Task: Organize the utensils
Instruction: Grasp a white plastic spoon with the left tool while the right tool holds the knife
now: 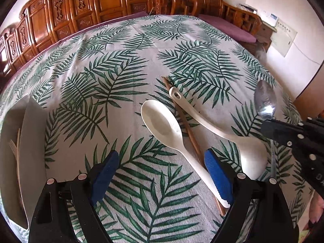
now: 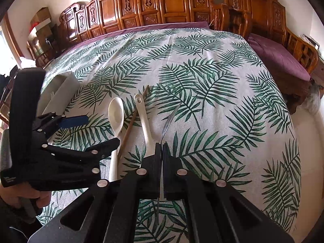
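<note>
Metal spoon lift
Right gripper (image 2: 162,144) clamps spoon (image 1: 265,99); left gripper (image 1: 162,162) gapes empty. We keep it level toward tray (image 1: 34,121).

spoons (image 1: 162,125) flank chopstick (image 1: 183,121) on tablecloth (image 1: 101,77); tray (image 1: 34,133) left

Two white ceramic spoons on the leaf-print cloth: a flat-lying spoon (image 1: 162,125) mid-frame, bowl up, and a ladle-style spoon (image 1: 218,125) just right of it, handle hole pointing away. One brown chopstick (image 1: 182,119) runs between them. The metal spoon (image 1: 265,101) sits at the right edge, lifted, bowl up. A grey organizer tray (image 1: 34,141) at far left holds a fork (image 1: 13,146).
</note>
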Tool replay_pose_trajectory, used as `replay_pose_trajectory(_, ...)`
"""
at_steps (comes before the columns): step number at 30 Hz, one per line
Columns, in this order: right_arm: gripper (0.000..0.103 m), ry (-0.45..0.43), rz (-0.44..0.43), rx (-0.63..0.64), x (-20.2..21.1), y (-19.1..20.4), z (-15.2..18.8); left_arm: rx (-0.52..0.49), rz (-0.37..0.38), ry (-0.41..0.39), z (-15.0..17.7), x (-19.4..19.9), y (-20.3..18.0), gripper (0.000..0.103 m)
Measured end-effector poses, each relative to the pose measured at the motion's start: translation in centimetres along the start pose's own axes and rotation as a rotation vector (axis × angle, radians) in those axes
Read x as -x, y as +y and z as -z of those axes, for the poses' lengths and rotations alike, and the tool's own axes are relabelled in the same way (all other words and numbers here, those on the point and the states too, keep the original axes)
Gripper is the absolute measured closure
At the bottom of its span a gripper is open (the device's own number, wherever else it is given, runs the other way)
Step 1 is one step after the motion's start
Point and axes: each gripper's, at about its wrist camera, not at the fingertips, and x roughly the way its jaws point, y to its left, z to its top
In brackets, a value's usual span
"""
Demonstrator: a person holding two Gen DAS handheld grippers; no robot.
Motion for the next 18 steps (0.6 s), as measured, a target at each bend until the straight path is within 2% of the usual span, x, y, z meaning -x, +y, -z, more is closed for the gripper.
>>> replay_pose_trajectory(4,0.101,0.000,0.003,0.010,-0.04,0.20,0.02,-0.013,-0.043,0.018,0.03,-0.37,0.12,0.021)
replay_pose_trajectory(11,0.101,0.005,0.001,0.020,-0.20,0.72,0.21,-0.022,-0.073,0.037,0.39,-0.01,0.80,0.022)
replay_pose_trajectory(18,0.101,0.007,0.006,0.022,-0.29,0.63,0.25,0.016,-0.036,0.052,-0.13,-0.53,0.32,0.023)
